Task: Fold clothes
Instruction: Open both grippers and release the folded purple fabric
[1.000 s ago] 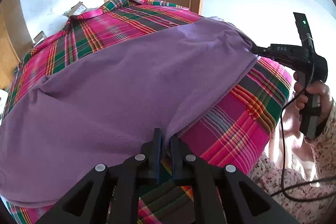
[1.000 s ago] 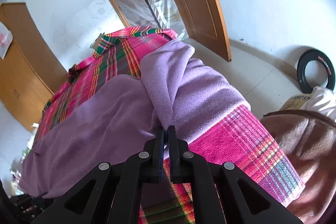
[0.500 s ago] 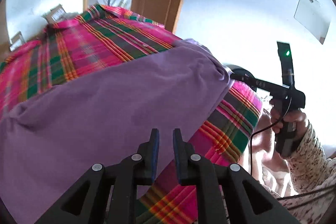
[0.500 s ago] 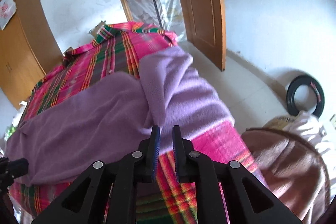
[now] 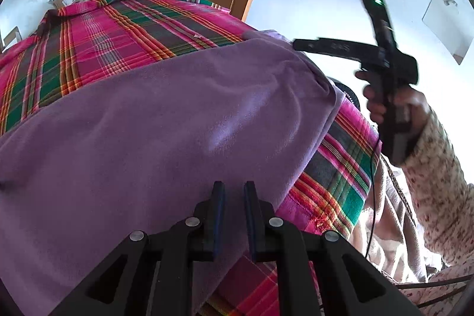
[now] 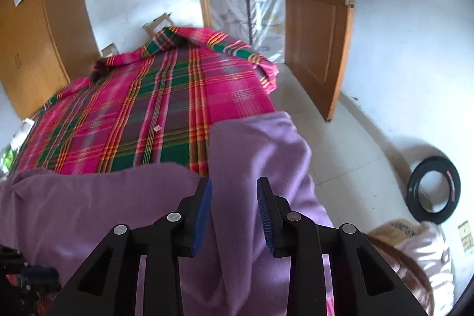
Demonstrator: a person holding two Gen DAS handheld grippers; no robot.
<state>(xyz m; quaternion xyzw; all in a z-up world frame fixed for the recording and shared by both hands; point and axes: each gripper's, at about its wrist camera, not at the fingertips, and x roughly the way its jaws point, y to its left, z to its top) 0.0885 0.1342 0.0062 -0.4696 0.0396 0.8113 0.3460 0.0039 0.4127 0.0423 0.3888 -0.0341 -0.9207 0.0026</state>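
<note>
A purple garment (image 5: 154, 120) lies spread across the near part of a bed with a pink, green and orange plaid cover (image 5: 112, 28). My left gripper (image 5: 233, 191) hovers over the garment's near edge, open by a narrow gap, holding nothing. In the right wrist view the garment (image 6: 118, 206) has a folded sleeve part (image 6: 254, 150) at the bed's right edge. My right gripper (image 6: 234, 191) stands wide open above it with nothing between the fingers. The left wrist view shows the right gripper's tip (image 5: 299, 44) just past the garment's far right corner.
A wooden door (image 6: 317, 19) stands open beyond the bed. A black tyre (image 6: 434, 187) lies on the white floor at right. A wooden wardrobe (image 6: 32, 34) is at left. The person's hand (image 5: 391, 105) and floral sleeve (image 5: 438, 168) are at right in the left wrist view.
Both grippers let go of the purple garment and opened. The right one opened wider and lifted; the garment now lies on the bed.
</note>
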